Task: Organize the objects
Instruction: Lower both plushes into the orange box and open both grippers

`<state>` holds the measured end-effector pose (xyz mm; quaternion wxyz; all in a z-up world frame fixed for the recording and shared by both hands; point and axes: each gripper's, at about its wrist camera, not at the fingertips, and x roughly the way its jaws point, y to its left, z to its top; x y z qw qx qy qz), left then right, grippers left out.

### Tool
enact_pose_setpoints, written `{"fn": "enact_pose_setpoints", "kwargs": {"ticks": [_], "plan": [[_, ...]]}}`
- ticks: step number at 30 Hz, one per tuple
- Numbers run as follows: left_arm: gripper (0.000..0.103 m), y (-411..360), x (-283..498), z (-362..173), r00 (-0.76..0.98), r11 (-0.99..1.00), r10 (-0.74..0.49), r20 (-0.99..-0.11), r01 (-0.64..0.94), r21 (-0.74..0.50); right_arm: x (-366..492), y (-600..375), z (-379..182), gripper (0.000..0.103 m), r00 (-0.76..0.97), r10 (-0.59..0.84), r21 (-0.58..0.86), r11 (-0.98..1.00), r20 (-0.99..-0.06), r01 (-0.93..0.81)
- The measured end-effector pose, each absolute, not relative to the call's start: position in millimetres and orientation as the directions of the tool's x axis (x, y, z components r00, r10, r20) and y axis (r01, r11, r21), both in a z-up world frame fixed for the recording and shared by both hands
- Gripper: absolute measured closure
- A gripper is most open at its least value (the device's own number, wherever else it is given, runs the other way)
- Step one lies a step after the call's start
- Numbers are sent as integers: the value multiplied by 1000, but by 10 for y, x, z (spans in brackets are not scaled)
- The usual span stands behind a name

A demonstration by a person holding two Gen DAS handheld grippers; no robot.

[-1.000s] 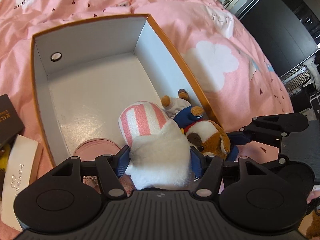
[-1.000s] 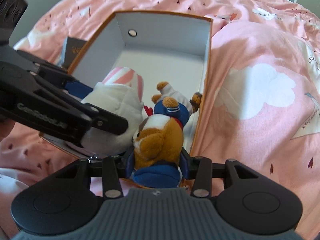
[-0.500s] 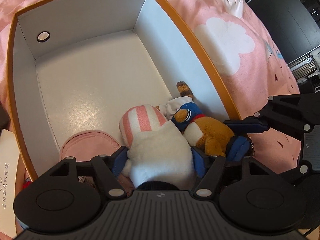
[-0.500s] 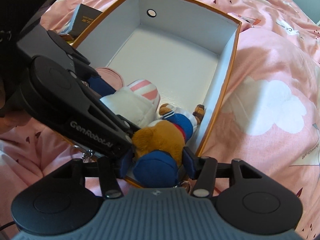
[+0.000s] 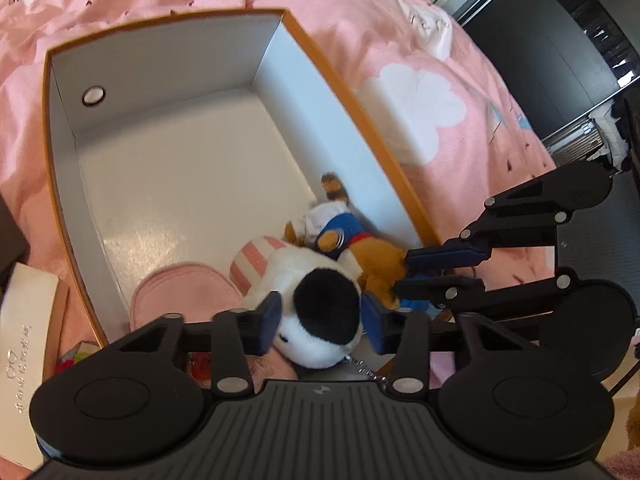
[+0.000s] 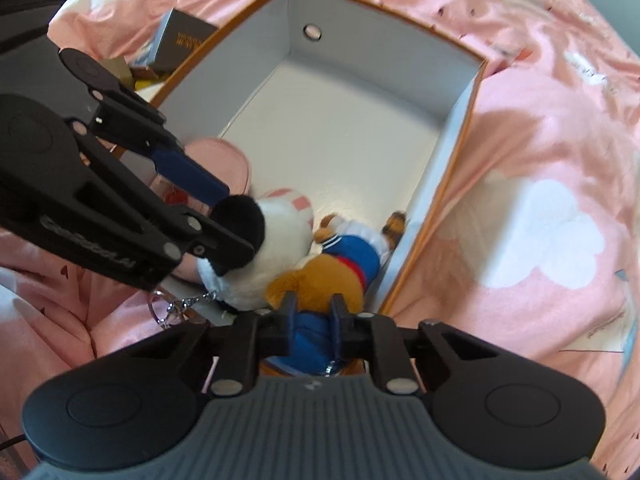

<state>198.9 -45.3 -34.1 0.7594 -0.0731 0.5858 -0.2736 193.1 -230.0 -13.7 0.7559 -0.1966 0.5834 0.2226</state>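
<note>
An orange-rimmed box (image 5: 360, 120) (image 6: 472, 120) with a white inside lies on a pink bedspread. In its near corner lie a white plush with a black ear (image 5: 304, 272) (image 6: 280, 248) and a brown bear plush in blue (image 5: 380, 260) (image 6: 320, 276), side by side. My left gripper (image 5: 320, 318) (image 6: 236, 224) is closing, and its pads press on both sides of the white plush's head. My right gripper (image 6: 314, 306) (image 5: 402, 274) is closing too, pinched narrowly on the bear's blue cap. A pink pouch (image 5: 180, 292) (image 6: 224, 160) lies inside by the near wall.
A dark small box (image 6: 180, 40) and a white lettered box (image 5: 24, 320) lie outside the box's left wall. A metal key ring (image 6: 168, 308) hangs from the white plush over the near edge. Dark furniture (image 5: 560, 40) stands beyond the bed.
Both plush toys have sunk into the box's near corner and lie on its floor. Both pairs of jaws have narrowed, the right ones much more. The white plush's black ear now faces the left camera.
</note>
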Motion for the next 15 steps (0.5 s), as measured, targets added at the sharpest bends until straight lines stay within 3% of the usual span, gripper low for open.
{"fn": "enact_pose_setpoints", "kwargs": {"ticks": [15], "plan": [[57, -601, 1911, -667, 140, 842, -491, -860, 332, -426, 2035, -2179, -615, 96, 113, 21, -50, 805, -993, -591]]}}
